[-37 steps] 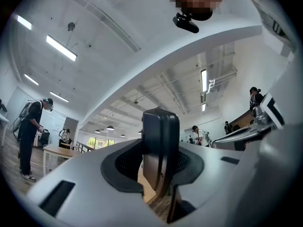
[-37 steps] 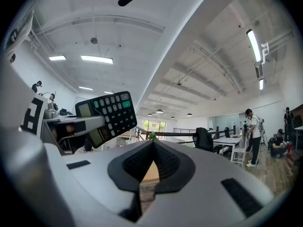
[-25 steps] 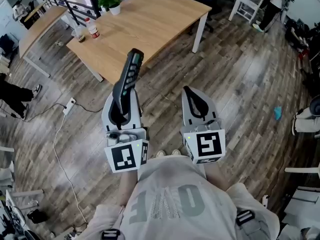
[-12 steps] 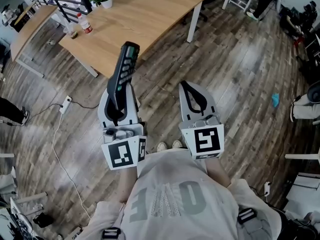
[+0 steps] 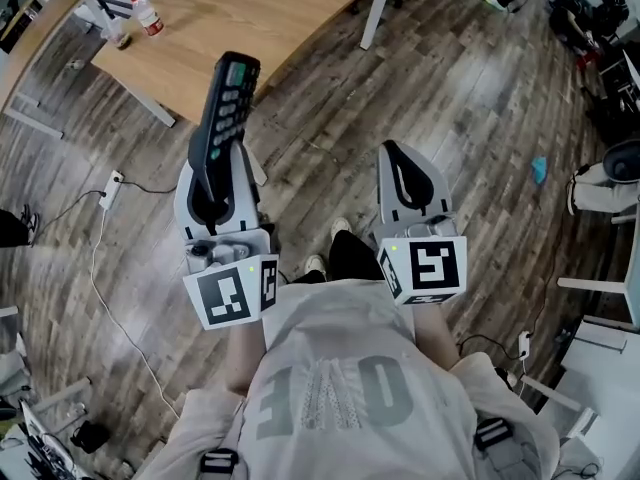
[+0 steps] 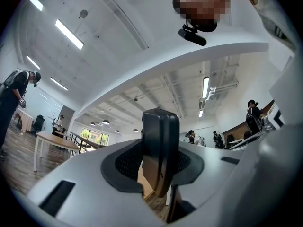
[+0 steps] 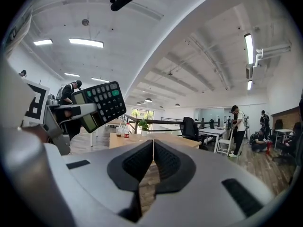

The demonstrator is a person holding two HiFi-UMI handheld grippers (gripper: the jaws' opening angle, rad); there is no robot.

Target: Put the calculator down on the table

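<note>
A dark grey, slab-shaped calculator (image 5: 224,103) with a green-tinted display is held clear of the floor by the left hand-held gripper (image 5: 213,176), whose two jaws are pressed against the lower end of its casing. The calculator is tilted up and away from the person, and its keypad is turned towards the right hand-held gripper (image 5: 397,163). That one is carried alongside, closed and empty, with its dark pads meeting along a thin seam. The calculator is not resting on the light wooden worktop (image 5: 270,13) with white legs. In the head view only the calculator's upper end is seen against the worktop's near corner. A clear plastic bottle with a red label (image 5: 146,14) is stood near the worktop's far left edge. Grey-brown plank flooring (image 5: 480,118) is spread beneath both tools, and a white power strip with its cable (image 5: 110,183) is laid on it at the left. The person's pale printed shirt (image 5: 330,388) is seen at the bottom of the head view.
</note>
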